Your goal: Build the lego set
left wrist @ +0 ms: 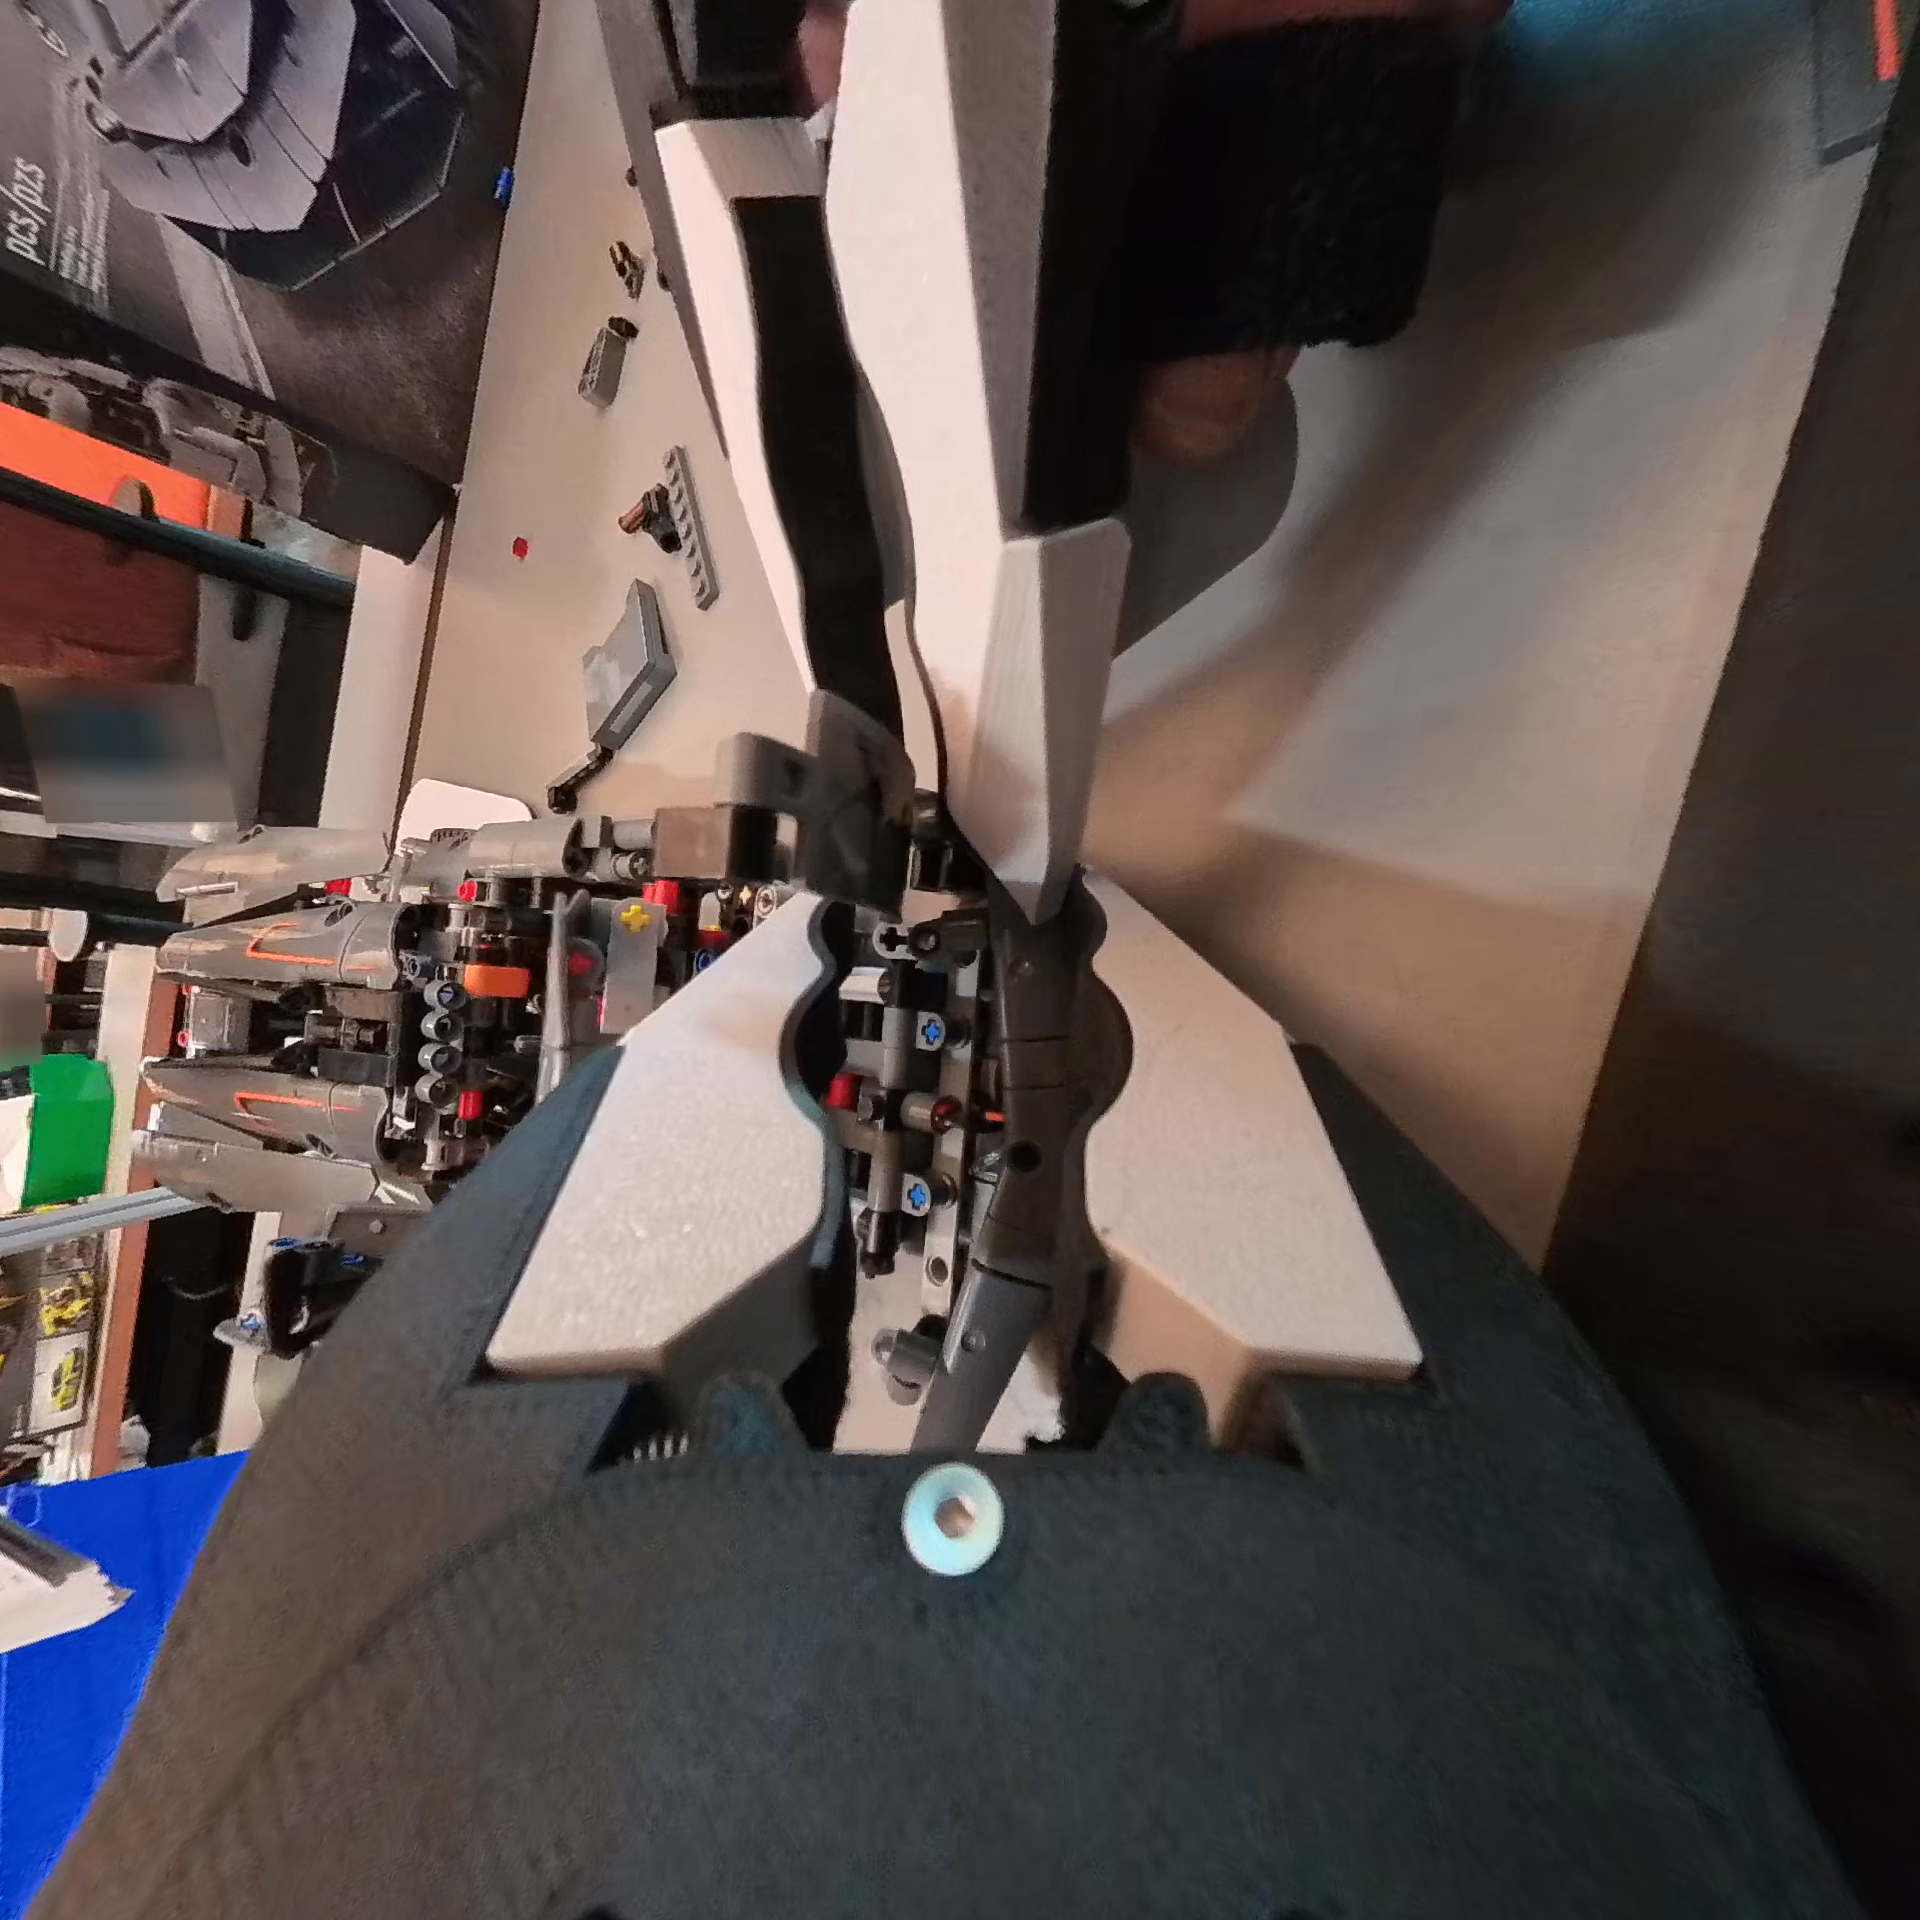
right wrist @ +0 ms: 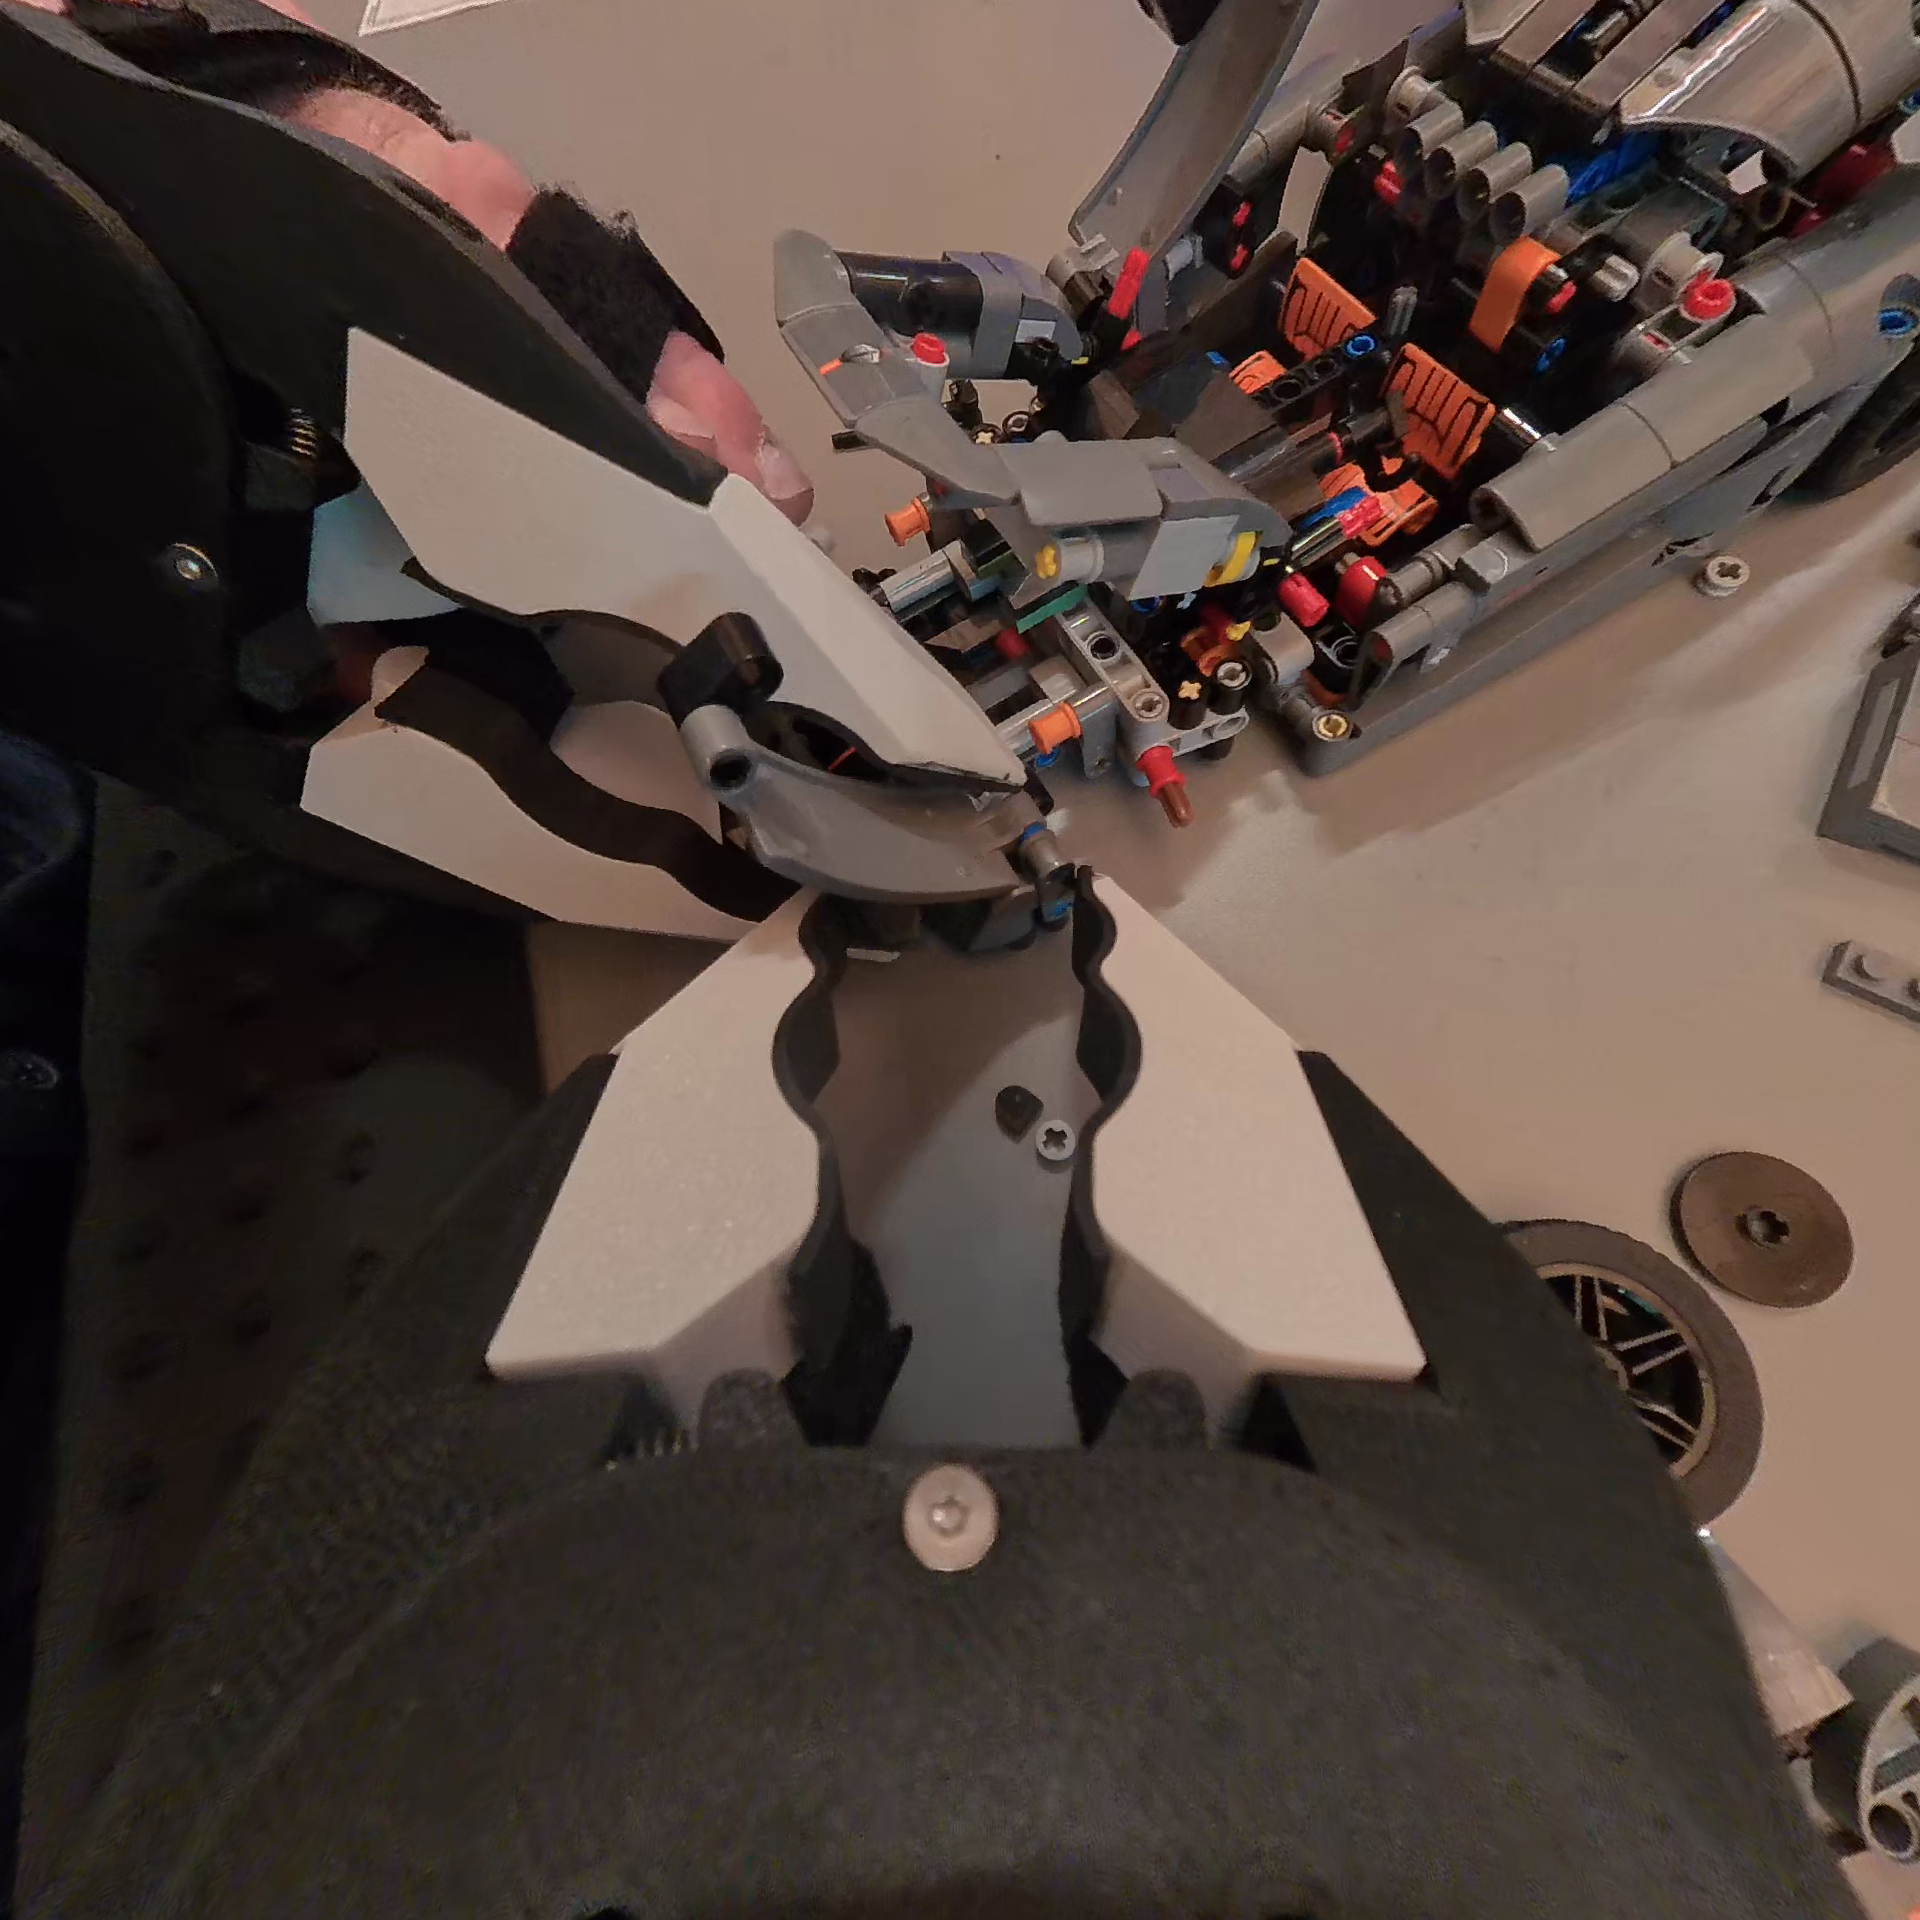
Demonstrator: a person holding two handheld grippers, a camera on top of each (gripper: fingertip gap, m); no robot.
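A grey curved panel sub-assembly [right wrist: 862, 821] with light grey beams and blue pins [left wrist: 914, 1039] sits between my two grippers, above the pale table. My left gripper [left wrist: 951, 904] is shut on it, with the curved panel [left wrist: 1029, 1049] against its right finger. In the right wrist view the left gripper [right wrist: 914, 831] comes in from the left. My right gripper [right wrist: 951, 894] meets the sub-assembly's end; in the left wrist view it [left wrist: 935, 821] comes from above, shut on a dark grey piece [left wrist: 852, 821] there. The large grey and orange lego car [right wrist: 1455, 364] lies just behind, also in the left wrist view [left wrist: 364, 1018].
Loose parts lie on the table: a long grey plate [left wrist: 691, 530], a dark grey tile [left wrist: 629, 675], a spoked wheel [right wrist: 1642, 1361], a dark disc [right wrist: 1761, 1226], a grey frame piece [right wrist: 1881, 769]. The set's box [left wrist: 208, 156] stands at the back. A blue surface [left wrist: 94, 1662] is low left. Only a small space, under 4 cm, lies between the two pairs of fingers.
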